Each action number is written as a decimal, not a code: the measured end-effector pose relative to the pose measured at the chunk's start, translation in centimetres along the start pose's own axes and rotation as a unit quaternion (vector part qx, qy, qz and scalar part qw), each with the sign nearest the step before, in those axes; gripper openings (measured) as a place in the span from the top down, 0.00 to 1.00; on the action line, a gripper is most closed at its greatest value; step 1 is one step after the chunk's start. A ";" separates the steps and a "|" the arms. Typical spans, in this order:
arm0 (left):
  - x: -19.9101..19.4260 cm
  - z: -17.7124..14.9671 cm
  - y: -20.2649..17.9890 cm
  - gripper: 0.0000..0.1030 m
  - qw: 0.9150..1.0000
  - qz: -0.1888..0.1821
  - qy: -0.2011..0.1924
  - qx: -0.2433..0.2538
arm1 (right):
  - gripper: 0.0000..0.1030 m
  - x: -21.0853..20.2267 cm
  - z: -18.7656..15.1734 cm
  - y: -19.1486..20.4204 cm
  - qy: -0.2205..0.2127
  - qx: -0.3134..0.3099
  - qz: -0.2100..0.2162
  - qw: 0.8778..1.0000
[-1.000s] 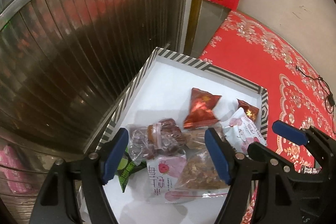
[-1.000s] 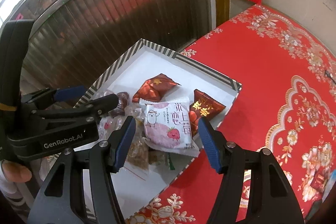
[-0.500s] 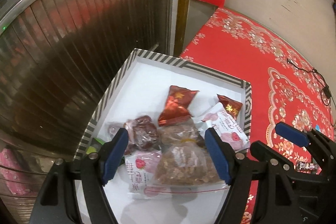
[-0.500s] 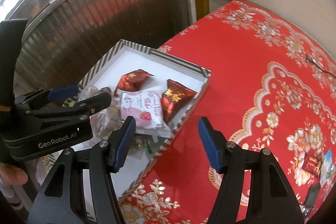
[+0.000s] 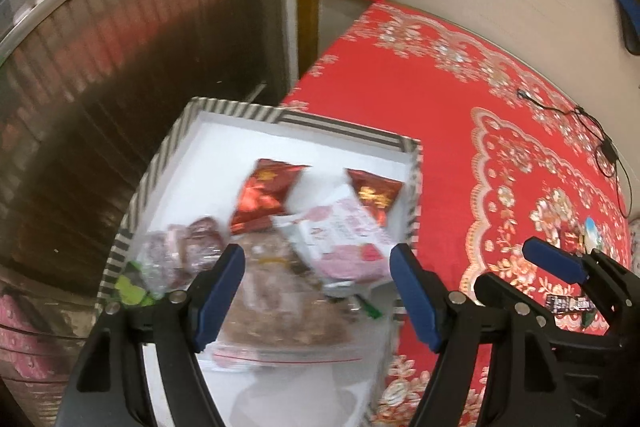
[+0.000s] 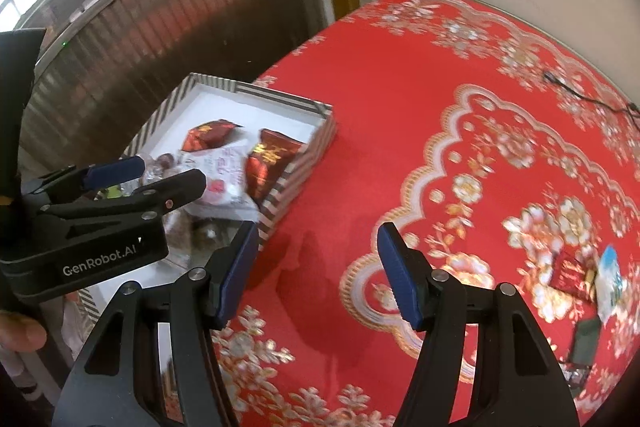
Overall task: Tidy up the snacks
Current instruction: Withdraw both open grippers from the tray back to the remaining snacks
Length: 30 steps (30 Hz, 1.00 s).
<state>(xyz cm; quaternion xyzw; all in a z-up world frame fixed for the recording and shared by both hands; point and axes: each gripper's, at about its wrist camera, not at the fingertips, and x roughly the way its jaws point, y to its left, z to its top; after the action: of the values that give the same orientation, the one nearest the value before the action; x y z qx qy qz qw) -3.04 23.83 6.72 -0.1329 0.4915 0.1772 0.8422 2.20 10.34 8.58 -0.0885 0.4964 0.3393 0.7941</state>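
A striped box with a white floor sits at the left edge of the red table. It holds two red packets, a pink-and-white packet, a clear bag of brown snacks and a bag of dark dates. My left gripper is open and empty above the box. My right gripper is open and empty over the red cloth, right of the box. Loose snacks lie at the table's right side.
A red floral tablecloth covers the round table. A ribbed metal shutter stands left of the box. A black cable lies on the far right. Dark small packets lie by the right gripper's fingers.
Both grippers have swung right and pulled back. The box has shifted left in both views. The right gripper has moved off the box to above the red cloth.
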 end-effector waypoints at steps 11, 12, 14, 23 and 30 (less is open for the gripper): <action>0.5 -0.3 -6.4 0.25 0.998 -0.027 0.009 0.052 | 0.40 -2.3 -2.5 -5.6 -0.005 0.052 -0.027 0.998; 0.5 -0.3 -6.9 0.25 0.998 -0.030 0.010 0.056 | 0.40 -2.5 -2.8 -6.2 -0.005 0.057 -0.031 0.998; 0.6 -0.4 -8.2 0.25 0.997 -0.035 0.011 0.067 | 0.40 -3.0 -3.3 -7.3 -0.006 0.067 -0.035 0.997; 0.8 -0.8 -13.6 0.25 0.993 -0.056 0.019 0.106 | 0.40 -5.3 -6.1 -12.6 -0.011 0.115 -0.063 0.991; 1.3 -1.5 -17.8 0.25 0.988 -0.073 0.029 0.131 | 0.40 -7.2 -8.5 -16.6 -0.013 0.154 -0.086 0.984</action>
<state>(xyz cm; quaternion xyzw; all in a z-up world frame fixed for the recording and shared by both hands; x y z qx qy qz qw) 4.00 7.40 5.69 -0.0619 0.5237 0.0458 0.8484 4.40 -9.51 7.22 -0.0032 0.5232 0.1909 0.8306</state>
